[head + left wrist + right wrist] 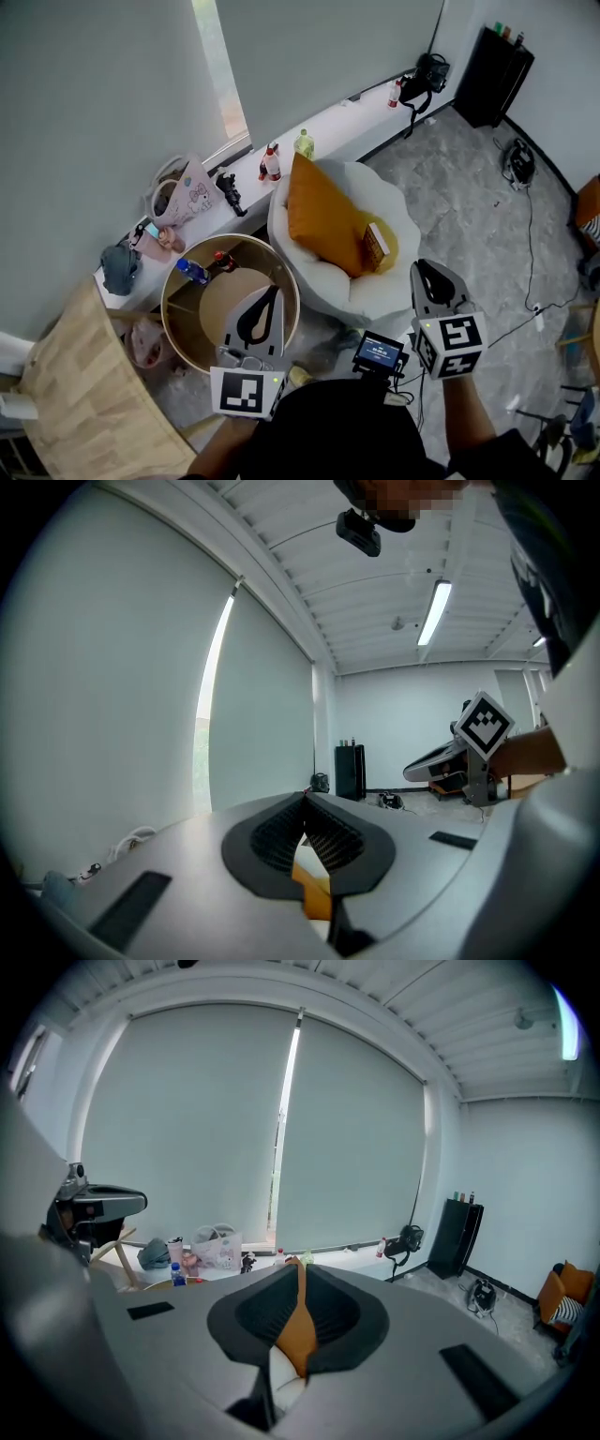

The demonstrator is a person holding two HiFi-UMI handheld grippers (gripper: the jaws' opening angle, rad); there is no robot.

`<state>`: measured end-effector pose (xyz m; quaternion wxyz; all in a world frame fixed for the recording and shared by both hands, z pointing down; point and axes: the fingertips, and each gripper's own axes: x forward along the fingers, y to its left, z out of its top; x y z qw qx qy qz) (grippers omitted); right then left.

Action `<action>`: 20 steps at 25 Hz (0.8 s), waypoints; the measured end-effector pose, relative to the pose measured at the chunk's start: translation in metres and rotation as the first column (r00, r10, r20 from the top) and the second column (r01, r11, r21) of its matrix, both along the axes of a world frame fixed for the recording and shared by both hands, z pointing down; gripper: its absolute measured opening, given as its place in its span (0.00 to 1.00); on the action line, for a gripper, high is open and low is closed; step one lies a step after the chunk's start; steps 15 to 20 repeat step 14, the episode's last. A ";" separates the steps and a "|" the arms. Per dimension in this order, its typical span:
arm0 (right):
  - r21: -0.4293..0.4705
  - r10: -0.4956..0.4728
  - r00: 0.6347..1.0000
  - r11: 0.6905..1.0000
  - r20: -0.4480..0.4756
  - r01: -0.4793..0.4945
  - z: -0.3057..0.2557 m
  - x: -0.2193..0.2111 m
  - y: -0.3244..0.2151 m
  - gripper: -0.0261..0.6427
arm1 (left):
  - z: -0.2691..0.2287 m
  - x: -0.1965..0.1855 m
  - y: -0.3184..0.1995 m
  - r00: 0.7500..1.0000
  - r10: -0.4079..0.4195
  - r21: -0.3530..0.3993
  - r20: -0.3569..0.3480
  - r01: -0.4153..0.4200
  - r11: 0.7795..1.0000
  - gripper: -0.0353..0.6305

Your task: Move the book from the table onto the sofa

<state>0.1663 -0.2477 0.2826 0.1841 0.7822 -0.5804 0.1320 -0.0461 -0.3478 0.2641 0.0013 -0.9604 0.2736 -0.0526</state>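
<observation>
Grip: left gripper [305, 803] and right gripper [298, 1269] are both closed tip to tip, with nothing between the pads.
Placement: both are held up in front of the person, left over the round wooden table [172, 319], right just short of the sofa [375, 292].
Book: book [376, 246] is on the white sofa seat, well clear of both grippers.
Lie: it stands on edge, its cover against the orange cushion [319, 220].
Axis: its long side runs from the sofa back toward the person, pale page edges facing right.
</observation>
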 end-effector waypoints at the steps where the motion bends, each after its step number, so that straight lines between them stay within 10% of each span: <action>1: 0.004 0.000 1.000 1.000 -0.002 0.000 -0.001 -0.004 0.002 0.09 | -0.002 -0.004 0.003 1.000 0.002 0.007 -0.001 -0.002 1.000 0.06; 20: 0.037 0.023 1.000 0.999 -0.010 -0.023 -0.009 -0.024 0.033 0.09 | -0.013 -0.024 0.031 0.999 0.033 0.052 0.002 -0.033 0.998 0.06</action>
